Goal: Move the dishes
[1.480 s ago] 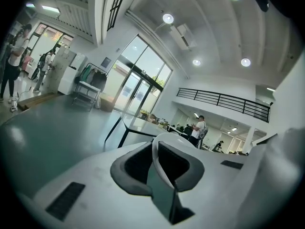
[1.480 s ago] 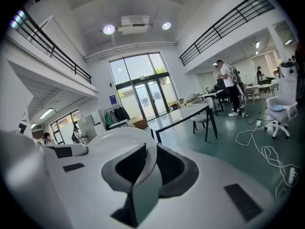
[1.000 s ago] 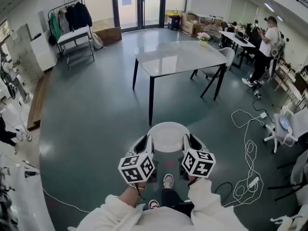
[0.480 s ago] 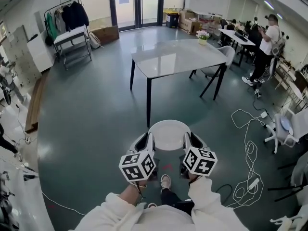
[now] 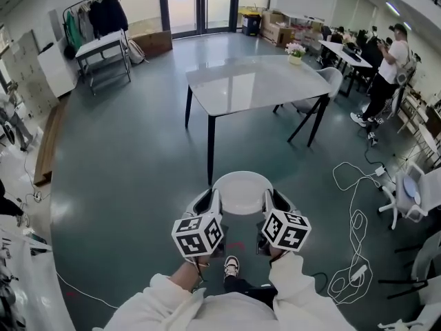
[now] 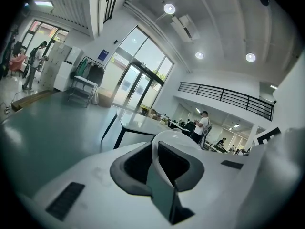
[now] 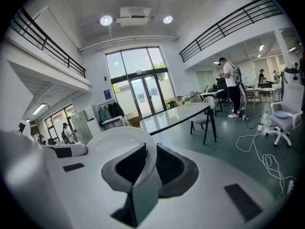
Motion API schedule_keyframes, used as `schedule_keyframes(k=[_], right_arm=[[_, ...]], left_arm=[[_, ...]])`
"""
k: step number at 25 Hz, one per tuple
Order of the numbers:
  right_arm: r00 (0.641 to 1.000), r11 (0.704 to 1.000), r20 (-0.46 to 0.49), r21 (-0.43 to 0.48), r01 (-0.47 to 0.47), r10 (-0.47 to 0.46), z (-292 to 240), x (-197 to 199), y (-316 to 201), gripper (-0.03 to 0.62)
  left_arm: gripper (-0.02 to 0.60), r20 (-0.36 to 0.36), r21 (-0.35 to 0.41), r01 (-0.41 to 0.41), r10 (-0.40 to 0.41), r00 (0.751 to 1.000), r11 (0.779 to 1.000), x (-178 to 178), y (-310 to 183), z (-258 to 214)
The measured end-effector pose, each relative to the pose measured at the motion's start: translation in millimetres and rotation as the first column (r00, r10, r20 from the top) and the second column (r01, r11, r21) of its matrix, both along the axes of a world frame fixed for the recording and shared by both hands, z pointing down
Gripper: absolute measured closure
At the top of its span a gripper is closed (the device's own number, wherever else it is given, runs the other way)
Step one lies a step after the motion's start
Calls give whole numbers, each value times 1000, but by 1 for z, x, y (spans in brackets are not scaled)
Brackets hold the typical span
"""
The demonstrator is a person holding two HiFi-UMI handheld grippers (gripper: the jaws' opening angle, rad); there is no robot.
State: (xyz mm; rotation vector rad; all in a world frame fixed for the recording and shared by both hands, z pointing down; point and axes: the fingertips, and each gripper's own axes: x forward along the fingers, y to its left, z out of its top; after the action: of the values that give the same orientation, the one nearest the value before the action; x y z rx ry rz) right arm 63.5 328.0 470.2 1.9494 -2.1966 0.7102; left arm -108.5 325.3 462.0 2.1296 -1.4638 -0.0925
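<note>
A white round plate (image 5: pixel 241 192) hangs in the air in front of me, held level between both grippers. My left gripper (image 5: pixel 213 206) is shut on the plate's left rim (image 6: pixel 164 144). My right gripper (image 5: pixel 269 205) is shut on its right rim (image 7: pixel 124 142). Ahead stands a long grey-white table (image 5: pixel 255 81) on black legs, its top bare except for a small flower pot (image 5: pixel 295 52) at the far right corner. My feet show on the floor below the plate.
A white chair (image 5: pixel 324 88) stands at the table's right end. White cables (image 5: pixel 358 212) lie on the floor to the right, near a rolling chair (image 5: pixel 413 188). A person (image 5: pixel 389 67) stands at far right. A clothes rack and small table (image 5: pixel 100 43) are at far left.
The table has drawn slightly nearer and shifted a little as I walk forward. Both grippers keep hold of the plate as before.
</note>
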Motion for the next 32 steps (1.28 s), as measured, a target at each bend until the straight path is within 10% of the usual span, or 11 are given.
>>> schedule_keyframes(k=[32], right_arm=[[1000,1000,2,2,28,-28,-4,74,-186,476]], left_arm=[[541,45,-20,24,-23,999,1000,75,-183,0]])
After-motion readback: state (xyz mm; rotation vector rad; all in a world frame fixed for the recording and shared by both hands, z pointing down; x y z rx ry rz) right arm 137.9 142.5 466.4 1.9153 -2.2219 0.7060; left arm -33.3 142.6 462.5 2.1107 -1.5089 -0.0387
